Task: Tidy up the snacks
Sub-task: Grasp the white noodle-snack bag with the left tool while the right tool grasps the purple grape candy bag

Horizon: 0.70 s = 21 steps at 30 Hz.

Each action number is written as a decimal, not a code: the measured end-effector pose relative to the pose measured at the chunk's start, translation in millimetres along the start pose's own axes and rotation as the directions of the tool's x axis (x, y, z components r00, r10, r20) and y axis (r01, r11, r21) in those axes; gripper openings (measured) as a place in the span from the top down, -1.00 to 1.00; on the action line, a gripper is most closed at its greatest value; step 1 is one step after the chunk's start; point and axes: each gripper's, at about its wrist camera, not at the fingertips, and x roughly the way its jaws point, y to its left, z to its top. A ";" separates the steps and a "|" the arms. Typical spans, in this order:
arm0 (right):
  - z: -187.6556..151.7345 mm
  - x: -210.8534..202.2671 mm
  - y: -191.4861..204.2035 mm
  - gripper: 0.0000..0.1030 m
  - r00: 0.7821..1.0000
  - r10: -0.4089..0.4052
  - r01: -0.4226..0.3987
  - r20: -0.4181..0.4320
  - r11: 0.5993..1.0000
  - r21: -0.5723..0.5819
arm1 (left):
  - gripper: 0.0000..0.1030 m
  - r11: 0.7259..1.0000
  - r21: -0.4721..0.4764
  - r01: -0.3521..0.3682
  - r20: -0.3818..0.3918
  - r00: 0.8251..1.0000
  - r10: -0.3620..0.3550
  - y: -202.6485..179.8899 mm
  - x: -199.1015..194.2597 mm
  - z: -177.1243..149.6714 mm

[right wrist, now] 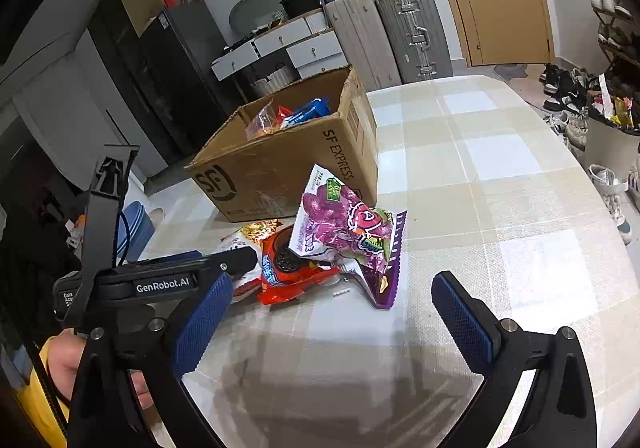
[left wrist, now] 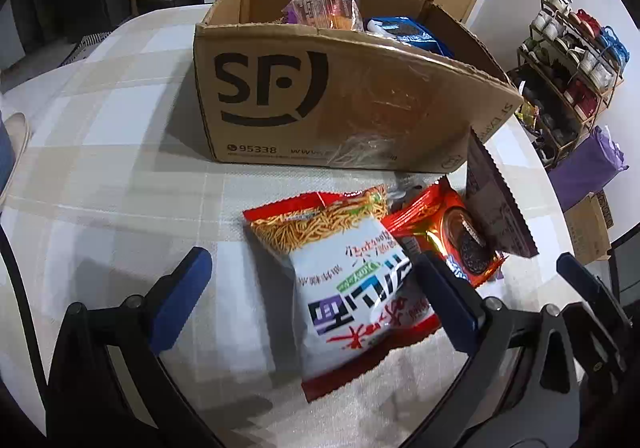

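An open cardboard box (left wrist: 340, 108) (right wrist: 280, 168) marked SF stands on the table and holds a purple-orange bag (left wrist: 328, 8) and a blue cookie pack (left wrist: 404, 30) (right wrist: 308, 110). In front of it lie a red-and-white noodle snack bag (left wrist: 352, 280) (right wrist: 256, 230), a red cookie pack (left wrist: 452, 236) (right wrist: 288, 264) and a purple grape candy bag (left wrist: 496, 200) (right wrist: 344, 232). My left gripper (left wrist: 316, 288) (right wrist: 244, 262) is open, with its fingers on either side of the noodle bag's near end. My right gripper (right wrist: 334, 322) is open over bare cloth, short of the purple bag.
A checked tablecloth (right wrist: 480, 168) covers the table, with free room to the right of the box. A hand in a yellow sleeve (right wrist: 64, 360) holds the left gripper. Suitcases (right wrist: 412, 32), drawers and a door stand beyond; a shoe rack (left wrist: 568, 60) is at the right.
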 end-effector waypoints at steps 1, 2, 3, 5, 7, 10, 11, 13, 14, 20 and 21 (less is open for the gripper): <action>-0.4 0.2 -0.4 -0.98 1.000 0.003 -0.003 -0.002 1.000 0.002 | -0.97 1.000 0.000 0.007 0.001 1.000 -0.007 0.7 1.9 0.5; -0.2 2.3 -2.3 -0.98 1.000 0.007 -0.007 -0.006 1.000 0.008 | -0.92 1.000 -0.002 0.021 0.001 1.000 -0.021 1.0 4.1 1.7; -0.7 3.2 -2.3 -0.98 1.000 0.008 -0.008 -0.009 1.000 0.011 | -0.84 0.999 -0.007 0.040 0.000 0.999 -0.040 1.9 6.2 2.0; -0.1 7.9 -5.5 -0.98 1.000 0.009 -0.008 -0.020 1.000 0.018 | -0.56 0.997 -0.022 0.080 -0.014 0.997 -0.080 5.9 10.8 0.2; -0.1 11.3 -7.6 -0.98 1.000 0.009 -0.008 -0.029 1.000 0.024 | -0.26 0.992 -0.034 0.120 -0.024 0.992 -0.121 7.3 14.0 -0.9; -1.1 13.2 -8.5 -0.98 0.999 0.010 -0.009 -0.036 1.000 0.028 | -0.03 0.988 -0.029 0.153 -0.019 0.988 -0.153 5.6 15.5 -1.7; -0.9 13.8 -7.9 -0.98 0.999 0.011 -0.010 -0.037 1.000 0.026 | 0.07 0.986 -0.030 0.165 -0.018 0.986 -0.165 5.5 15.9 -1.5; -1.7 13.8 -6.0 -0.98 0.999 0.011 -0.010 -0.039 1.000 0.021 | 0.15 0.985 -0.024 0.170 -0.011 0.985 -0.170 4.0 16.5 -0.6; -1.5 13.8 -4.5 -0.98 0.999 0.009 -0.009 -0.040 1.000 0.015 | 0.20 0.984 -0.025 0.178 -0.005 0.984 -0.178 4.3 15.9 -0.5; 3.1 18.4 -3.7 -0.98 0.998 -0.010 0.011 -0.055 1.000 0.016 | 0.26 0.983 -0.025 0.182 -0.007 0.983 -0.182 6.1 8.4 -0.9; 6.1 20.6 -5.1 -0.98 0.998 -0.017 0.019 -0.061 0.999 0.026 | 0.26 0.983 -0.024 0.183 -0.004 0.983 -0.183 6.6 5.2 -2.0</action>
